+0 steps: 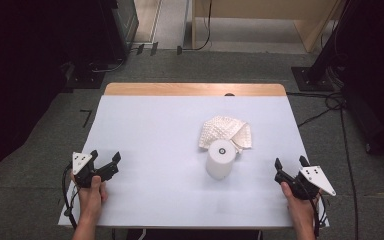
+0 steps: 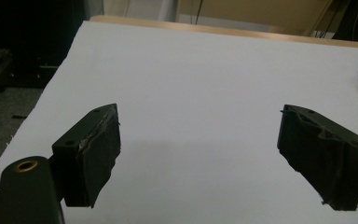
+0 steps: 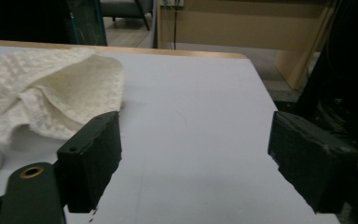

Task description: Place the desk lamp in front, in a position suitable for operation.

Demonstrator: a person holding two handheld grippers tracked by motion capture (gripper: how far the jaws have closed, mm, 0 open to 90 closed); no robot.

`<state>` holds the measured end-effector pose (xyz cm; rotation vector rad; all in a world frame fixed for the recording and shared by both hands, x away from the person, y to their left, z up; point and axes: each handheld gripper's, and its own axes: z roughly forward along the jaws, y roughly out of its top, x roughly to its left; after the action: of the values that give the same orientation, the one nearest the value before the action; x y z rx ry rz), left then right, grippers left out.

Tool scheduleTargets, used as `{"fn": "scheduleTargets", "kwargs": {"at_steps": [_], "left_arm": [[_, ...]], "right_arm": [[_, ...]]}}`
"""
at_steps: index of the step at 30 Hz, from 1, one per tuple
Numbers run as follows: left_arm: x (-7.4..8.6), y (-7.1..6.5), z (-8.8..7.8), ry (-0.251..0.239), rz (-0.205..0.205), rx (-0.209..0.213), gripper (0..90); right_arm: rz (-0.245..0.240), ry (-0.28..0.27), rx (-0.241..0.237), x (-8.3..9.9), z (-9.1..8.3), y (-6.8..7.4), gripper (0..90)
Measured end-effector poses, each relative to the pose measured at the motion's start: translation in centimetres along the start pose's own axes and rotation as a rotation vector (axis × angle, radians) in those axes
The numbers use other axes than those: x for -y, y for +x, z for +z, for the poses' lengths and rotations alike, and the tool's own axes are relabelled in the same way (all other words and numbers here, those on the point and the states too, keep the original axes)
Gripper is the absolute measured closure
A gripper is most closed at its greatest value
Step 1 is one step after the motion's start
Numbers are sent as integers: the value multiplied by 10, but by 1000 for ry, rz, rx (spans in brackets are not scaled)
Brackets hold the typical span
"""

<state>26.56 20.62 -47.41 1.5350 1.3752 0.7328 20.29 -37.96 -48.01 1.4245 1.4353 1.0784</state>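
Both grippers parked at the near corners, jaws spread, nothing held

The left gripper (image 1: 105, 161) rests by the near left edge of the table (image 1: 150, 150), its 2 jaws wide apart and bare in the left gripper view, with plain white surface between them. The right gripper (image 1: 291, 165) sits by the near right edge, also released; its own view shows a wide gap over bare tabletop. The white roll (image 1: 219, 159) stands upright right of centre, hollow core facing up, well apart from both tools. The crumpled waffle-weave cloth (image 1: 225, 132) lies just behind the roll and touches its far side; in the right gripper view the cloth (image 3: 46, 93) spreads ahead and left of the jaws. The open, symmetric stance looks like a ready pose, with the right gripper the nearer one to reach roll or cloth
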Motion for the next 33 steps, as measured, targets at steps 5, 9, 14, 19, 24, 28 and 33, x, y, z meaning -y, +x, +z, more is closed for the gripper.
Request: {"fn": "scheduleTargets", "kwargs": {"at_steps": [5,9,14,19,24,28,33], "left_arm": [[2,-2,6,39,0,-11,139],[3,-3,7,55,9,-3,139],[3,-3,7,52,-2,1,139],[4,-4,7,54,10,7,139],[4,-5,8,55,9,6,139],[4,-4,8,61,6,7,139],[4,-5,8,64,9,10,139]], "right_arm": [[16,17,-90,-4,0,8,129],[30,13,-111,-8,0,19,129],[17,-29,-132,-12,-1,30,145],[10,-41,-206,-16,-3,48,133],[-3,-28,-274,-22,-3,66,131],[-9,-34,-303,-25,-4,76,127],[-45,-13,-331,-29,-3,90,87]]}}
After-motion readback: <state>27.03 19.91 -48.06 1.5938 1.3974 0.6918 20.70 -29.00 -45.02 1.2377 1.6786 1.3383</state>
